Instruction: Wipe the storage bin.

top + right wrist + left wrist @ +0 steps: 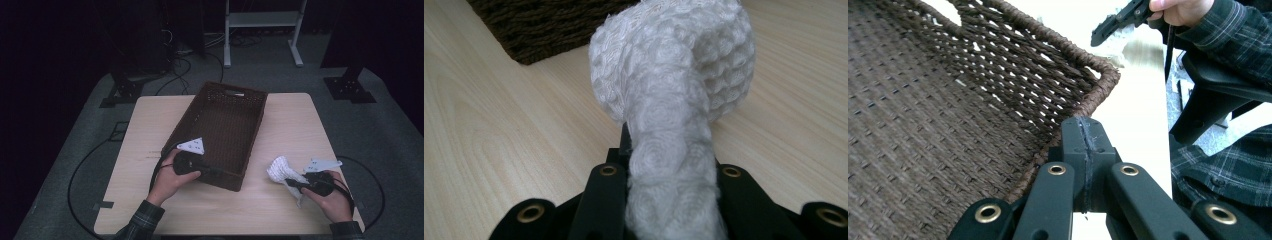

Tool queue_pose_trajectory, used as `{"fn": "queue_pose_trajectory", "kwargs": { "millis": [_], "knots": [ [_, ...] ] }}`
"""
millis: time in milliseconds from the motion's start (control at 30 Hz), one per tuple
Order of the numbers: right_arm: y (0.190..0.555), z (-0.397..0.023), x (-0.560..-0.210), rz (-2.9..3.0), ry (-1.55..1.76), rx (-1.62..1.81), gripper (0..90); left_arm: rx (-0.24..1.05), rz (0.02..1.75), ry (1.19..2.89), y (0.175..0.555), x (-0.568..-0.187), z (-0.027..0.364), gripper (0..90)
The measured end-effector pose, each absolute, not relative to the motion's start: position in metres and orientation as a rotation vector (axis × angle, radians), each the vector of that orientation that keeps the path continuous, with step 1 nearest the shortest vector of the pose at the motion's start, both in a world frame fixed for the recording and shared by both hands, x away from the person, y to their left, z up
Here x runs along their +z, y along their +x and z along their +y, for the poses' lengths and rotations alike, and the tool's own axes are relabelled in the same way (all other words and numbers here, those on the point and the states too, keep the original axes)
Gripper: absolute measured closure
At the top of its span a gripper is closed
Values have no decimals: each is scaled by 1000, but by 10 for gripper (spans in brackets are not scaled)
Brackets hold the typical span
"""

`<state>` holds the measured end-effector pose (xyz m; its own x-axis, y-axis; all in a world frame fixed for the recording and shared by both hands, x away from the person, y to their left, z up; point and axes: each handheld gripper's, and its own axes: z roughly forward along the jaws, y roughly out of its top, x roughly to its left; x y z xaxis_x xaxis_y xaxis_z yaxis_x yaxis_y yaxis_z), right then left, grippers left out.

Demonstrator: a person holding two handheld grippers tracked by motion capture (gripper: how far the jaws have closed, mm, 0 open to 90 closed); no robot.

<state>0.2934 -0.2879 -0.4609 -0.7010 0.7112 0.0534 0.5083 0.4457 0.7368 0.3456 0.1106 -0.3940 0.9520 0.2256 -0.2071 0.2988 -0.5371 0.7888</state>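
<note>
High view: a person at a pale wooden bench (150, 115) works two claws beside a dark woven basket (220, 125). The right claw (295, 184) clamps a white textured cloth (282, 169), which lies bunched on the bench just right of the basket's near corner. The left claw (212, 171), jaws pressed together and empty, sits at the basket's near rim.

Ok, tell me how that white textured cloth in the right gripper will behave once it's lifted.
The white cloth is probably floppy: it bunches and folds over the right gripper. It is likely light, being thin and lacy. Its bumpy weave should resist slipping.
</note>
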Motion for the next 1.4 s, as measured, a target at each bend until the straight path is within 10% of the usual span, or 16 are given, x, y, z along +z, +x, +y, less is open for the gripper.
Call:
{"fn": "queue_pose_trajectory", "kwargs": {
  "millis": [833,1400],
  "knots": [
    [293,-288,-462,2428,1047,1126,750,174,489,2162,352,-368,203,439],
    [294,-289,-463,2429,1044,1132,748,257,551,2237,361,-389,224,488]
  ]
}}
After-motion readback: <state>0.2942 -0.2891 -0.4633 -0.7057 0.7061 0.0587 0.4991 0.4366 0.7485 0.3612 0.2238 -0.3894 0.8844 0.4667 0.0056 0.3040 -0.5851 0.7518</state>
